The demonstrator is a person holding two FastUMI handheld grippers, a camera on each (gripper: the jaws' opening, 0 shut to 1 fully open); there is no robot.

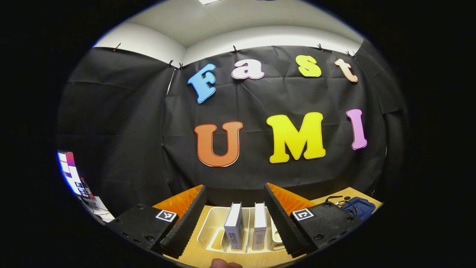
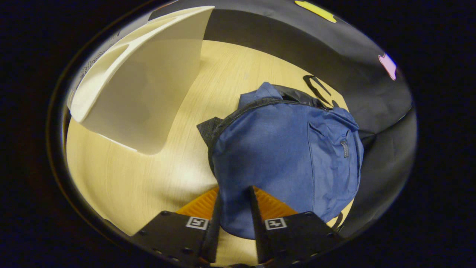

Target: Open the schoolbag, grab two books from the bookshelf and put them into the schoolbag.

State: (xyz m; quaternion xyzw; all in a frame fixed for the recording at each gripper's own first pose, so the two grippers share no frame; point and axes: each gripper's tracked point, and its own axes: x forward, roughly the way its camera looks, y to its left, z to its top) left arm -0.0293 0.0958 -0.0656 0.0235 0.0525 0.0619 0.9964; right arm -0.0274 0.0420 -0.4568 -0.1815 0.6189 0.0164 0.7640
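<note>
Schoolbag (image 2: 286, 156) lies flat on the table (image 2: 148, 178), directly ahead of the right gripper (image 2: 234, 212), whose jaws stand slightly parted over its lower edge, gripping nothing that I can tell; its zipper runs along the far end. Two books (image 1: 245, 225) stand upright in the bookshelf (image 1: 212, 227), between the left gripper's (image 1: 236, 219) wide-open jaws

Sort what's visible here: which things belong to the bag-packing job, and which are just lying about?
Job: schoolbag; two books; bookshelf; left gripper; right gripper.
Lying about: screen; wooden table.
</note>
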